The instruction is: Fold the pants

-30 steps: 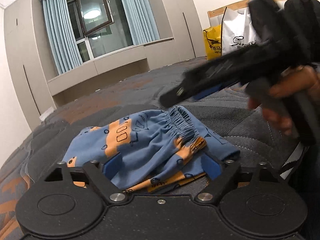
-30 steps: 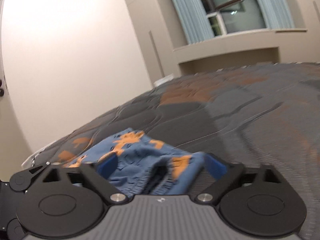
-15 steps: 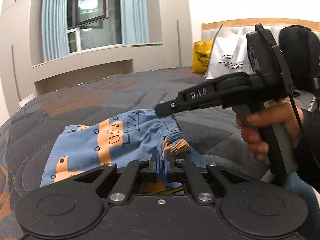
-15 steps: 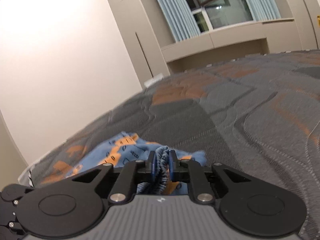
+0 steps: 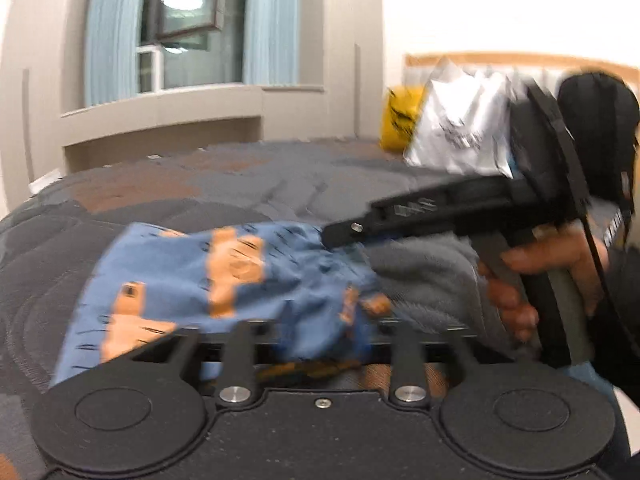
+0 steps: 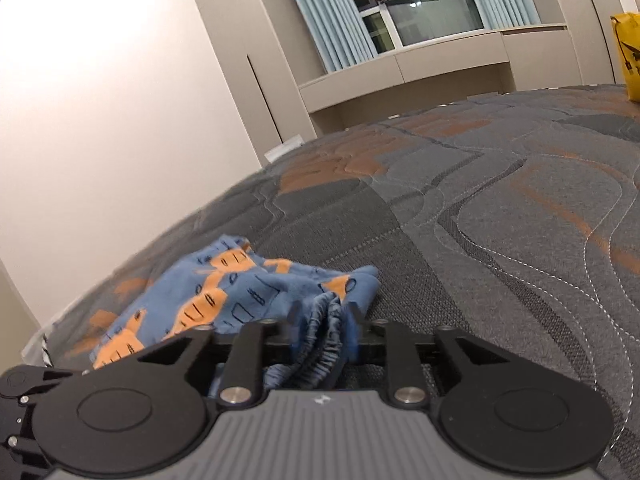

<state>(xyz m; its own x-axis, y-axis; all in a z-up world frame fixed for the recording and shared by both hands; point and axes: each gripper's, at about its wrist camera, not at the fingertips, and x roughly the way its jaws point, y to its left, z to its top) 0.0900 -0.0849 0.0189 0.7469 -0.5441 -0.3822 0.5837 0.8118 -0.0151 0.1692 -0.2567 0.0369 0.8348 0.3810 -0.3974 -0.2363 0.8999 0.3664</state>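
Pants (image 6: 224,300) lie bunched between the right tool's (image 6: 326,316) just-opening jaws.

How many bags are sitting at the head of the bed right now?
2 show plainly. A yellow bag and a white bag beside it stand against the headboard, beyond the pants. A black thing to their right may be a backpack; the right gripper partly hides it.

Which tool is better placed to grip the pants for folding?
Right, likely: the right tool, jaws just opening, straddles the pants waistband; left tool, also opening, has blurred cloth between.
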